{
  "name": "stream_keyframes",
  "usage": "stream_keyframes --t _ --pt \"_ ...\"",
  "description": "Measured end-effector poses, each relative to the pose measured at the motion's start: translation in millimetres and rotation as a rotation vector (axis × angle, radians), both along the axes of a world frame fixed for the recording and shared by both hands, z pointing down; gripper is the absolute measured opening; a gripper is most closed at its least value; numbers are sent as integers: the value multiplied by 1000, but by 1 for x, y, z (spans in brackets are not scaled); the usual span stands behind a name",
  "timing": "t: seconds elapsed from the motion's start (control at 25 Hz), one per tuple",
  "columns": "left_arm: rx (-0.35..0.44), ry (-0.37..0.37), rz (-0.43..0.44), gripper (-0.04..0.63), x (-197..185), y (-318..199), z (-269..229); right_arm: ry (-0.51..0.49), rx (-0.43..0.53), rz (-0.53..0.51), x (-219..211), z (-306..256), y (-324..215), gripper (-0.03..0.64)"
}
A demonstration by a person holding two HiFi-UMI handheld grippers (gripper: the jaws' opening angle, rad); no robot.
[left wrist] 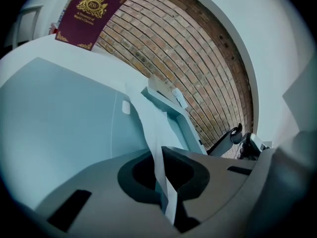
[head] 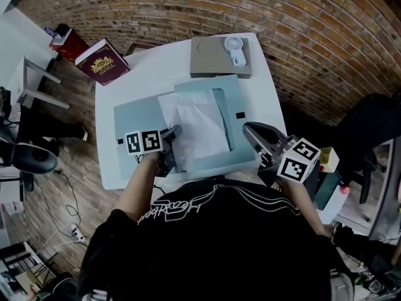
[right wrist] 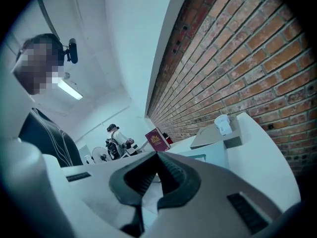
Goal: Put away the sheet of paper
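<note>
Left gripper: fingers pinched shut on the near edge of the sheet of paper, which runs away from them over an open pale-blue folder. Right gripper: fingers closed together, empty, off to the sheet's right. White bench against a brick wall; beyond the fingers stand a maroon book and a grey pad carrying a white fan.

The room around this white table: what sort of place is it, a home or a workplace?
Probably an office or lab workspace: a bare brick wall, an office chair near the white table, and a power strip with cables on the wooden floor.
</note>
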State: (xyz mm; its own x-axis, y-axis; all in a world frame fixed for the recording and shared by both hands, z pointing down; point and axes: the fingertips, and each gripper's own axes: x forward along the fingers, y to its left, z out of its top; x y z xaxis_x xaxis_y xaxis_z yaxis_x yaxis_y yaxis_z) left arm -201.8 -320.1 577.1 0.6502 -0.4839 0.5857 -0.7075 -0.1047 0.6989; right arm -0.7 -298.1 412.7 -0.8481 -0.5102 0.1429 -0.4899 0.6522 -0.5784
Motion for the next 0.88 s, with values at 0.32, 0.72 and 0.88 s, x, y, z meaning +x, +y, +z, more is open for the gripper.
stream_keyframes --t 0.32,0.72,0.88 --pt "2 -22 16 32 31 -13 3 -10 47 -7 19 -9 -11 2" --pt "-2 -65 58 34 60 -18 11 -14 62 -13 33 -6 -19 2" --pt "-1 -88 37 34 65 -20 10 -10 55 -20 32 -4 -20 2"
